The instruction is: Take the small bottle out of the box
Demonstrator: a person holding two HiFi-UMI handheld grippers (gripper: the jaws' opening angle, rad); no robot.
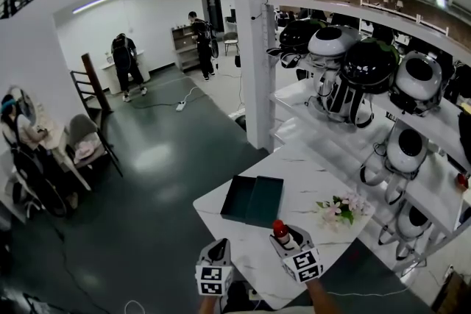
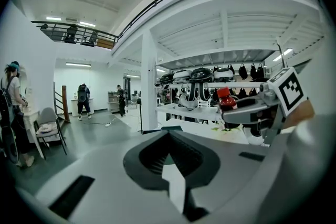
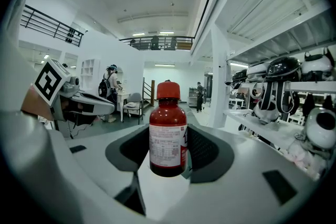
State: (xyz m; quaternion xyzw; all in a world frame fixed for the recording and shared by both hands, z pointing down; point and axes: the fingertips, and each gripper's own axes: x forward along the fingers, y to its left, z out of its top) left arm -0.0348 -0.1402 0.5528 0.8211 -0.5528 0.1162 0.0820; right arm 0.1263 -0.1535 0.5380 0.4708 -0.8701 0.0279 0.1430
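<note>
**Item 1: small bottle** (image 3: 168,134). Dark red body, red cap, white printed label. It is standing upright with its long axis vertical, cap pointing up and base pointing down. The label is facing back along the jaws. It is sitting outside the box (image 1: 252,200), on the box's near right side, toward the person.

**Item 2: right gripper** (image 1: 288,239). Its jaws are spread wide and are clamping the small bottle by the lower body, one pad on each side. The cap is rising clear above them.

**Item 3: left gripper** (image 1: 218,246). Its jaws are resting drawn together at the tips and are carrying nothing. It is hanging to the near left of the box, level with the right gripper.

**Item 4: box.** Dark green and shallow, it is lying open in two halves side by side on the white marbled table (image 1: 309,173).

**Item 5: flowers** (image 1: 340,208). A small pink and white spray is lying to the right of the box.
</note>
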